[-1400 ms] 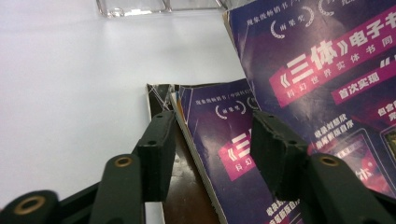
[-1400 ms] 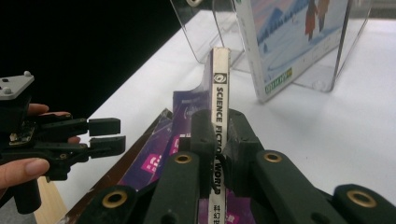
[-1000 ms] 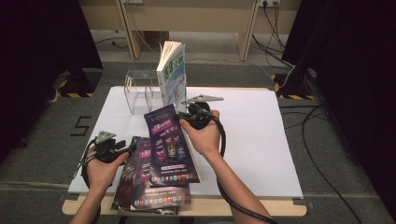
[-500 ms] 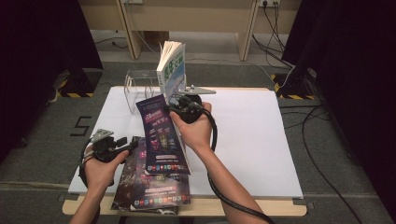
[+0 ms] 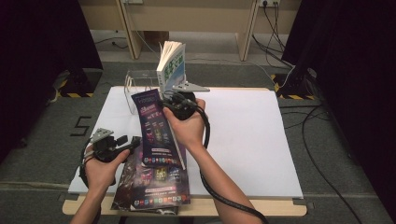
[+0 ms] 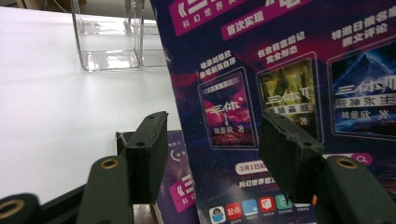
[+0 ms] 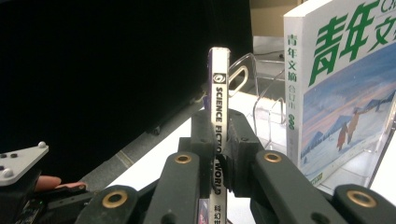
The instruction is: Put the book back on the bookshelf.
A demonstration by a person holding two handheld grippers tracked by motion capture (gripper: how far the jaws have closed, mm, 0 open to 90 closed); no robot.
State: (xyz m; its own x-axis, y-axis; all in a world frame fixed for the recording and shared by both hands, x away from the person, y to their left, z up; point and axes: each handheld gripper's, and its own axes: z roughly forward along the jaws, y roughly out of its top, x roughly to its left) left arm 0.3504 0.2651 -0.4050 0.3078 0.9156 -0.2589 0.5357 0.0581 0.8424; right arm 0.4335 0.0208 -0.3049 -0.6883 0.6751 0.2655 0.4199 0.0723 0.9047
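While my right gripper [image 7: 218, 154] pinches the spine of the purple magazine [image 5: 156, 130], its fingers [image 7: 201, 140] are pressed onto it from both sides, and the words "Science Fiction World" run up between them. A second ago this magazine was lower and closer to me; now I have lifted it further and moved it toward the clear rack [image 5: 140, 84], so its top edge is just beside the rack's near wall. It is tilted, with the lower end over the stack of magazines [image 5: 154, 186] that lies at the near edge of the surface [image 5: 243, 140].

My left gripper [image 5: 133, 142] is on the left of that stack, well apart from the rack. Its fingers [image 6: 149, 149] are spread and hold nothing; in the left gripper view the lifted cover hangs in front of them.

Inside the rack, one green and white book [image 5: 170, 67] already stands upright at the right end, and the slots to its left look free. I judge the magazine is now on its way there; next it must be turned upright and lowered in beside the book.
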